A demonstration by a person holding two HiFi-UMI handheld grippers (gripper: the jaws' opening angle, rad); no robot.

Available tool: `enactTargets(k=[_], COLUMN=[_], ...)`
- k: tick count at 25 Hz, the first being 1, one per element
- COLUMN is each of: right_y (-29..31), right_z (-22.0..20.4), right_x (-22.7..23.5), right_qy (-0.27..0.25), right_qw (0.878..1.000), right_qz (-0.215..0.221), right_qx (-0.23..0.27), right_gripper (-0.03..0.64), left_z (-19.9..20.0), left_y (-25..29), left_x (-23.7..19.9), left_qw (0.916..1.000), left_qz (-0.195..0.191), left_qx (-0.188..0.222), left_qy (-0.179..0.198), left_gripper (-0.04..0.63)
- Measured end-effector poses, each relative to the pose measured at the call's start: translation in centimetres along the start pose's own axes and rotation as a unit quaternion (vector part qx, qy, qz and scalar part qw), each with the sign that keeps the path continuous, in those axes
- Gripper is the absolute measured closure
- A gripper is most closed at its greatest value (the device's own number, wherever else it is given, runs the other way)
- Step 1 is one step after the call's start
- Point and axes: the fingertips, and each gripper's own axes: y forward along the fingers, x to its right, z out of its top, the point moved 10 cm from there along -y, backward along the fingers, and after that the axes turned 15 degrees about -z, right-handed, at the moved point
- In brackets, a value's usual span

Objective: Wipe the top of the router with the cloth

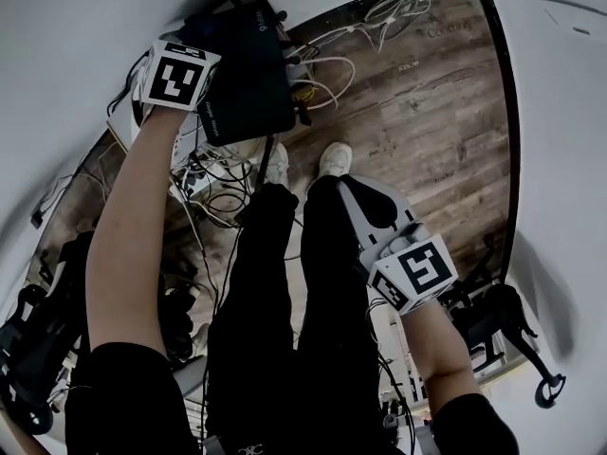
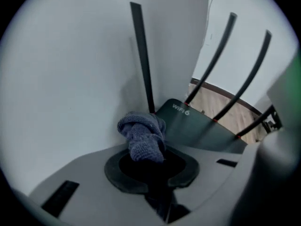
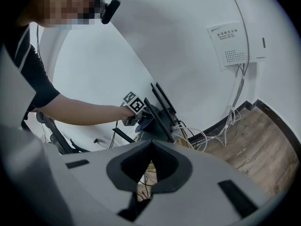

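Bunched blue-grey knitted cloth point(image 2: 141, 138), clenched in my left gripper point(image 2: 149, 166), lies at the corner of the dark flat plastic router point(image 2: 202, 128) with upright antennas point(image 2: 143, 60); my right gripper point(image 3: 150, 149), closed and empty, is well apart from it.

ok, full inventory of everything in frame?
router: 1, dark, against the white wall
antennas: 4 seen, black, upright on router
cloth: 1, blue-grey, bunched, by router's corner
cables: many, white and black, floor beside router
wall box: 1, white, on wall, cables hanging below
floor: wood-brown
shoes: 2, white, on floor
left tongs: shut on cloth
right tongs: shut, empty, held away from router
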Motion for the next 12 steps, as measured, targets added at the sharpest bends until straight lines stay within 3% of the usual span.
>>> enactTargets(k=[3, 7, 10, 12], right_y=[0.0, -0.1, -0.3, -0.7], right_z=[-0.3, -0.6, -0.5, -0.1], right_x=[-0.1, -0.7, -1.1, -1.4], right_qy=[0.001, 0.002, -0.006, -0.011], right_qw=[1.000, 1.000, 1.000, 1.000], right_qz=[0.002, 0.008, 0.012, 0.012], right_qx=[-0.003, -0.001, 0.001, 0.006], right_gripper=[0.617, 0.617, 0.617, 0.617], left_z=[0.4, 0.8, 0.6, 0.0], left_y=[0.3, -0.1, -2.4, -4.6], left_x=[-0.4, -0.3, 0.3, 1.1], left_qw=[0.9987, 0.9977, 0.9946, 0.9876], left_qz=[0.031, 0.039, 0.044, 0.043], left_qx=[0.017, 0.026, 0.079, 0.139], left_qy=[-0.037, -0.048, -0.051, -0.060], left_gripper=[0.538, 0.538, 0.538, 0.538])
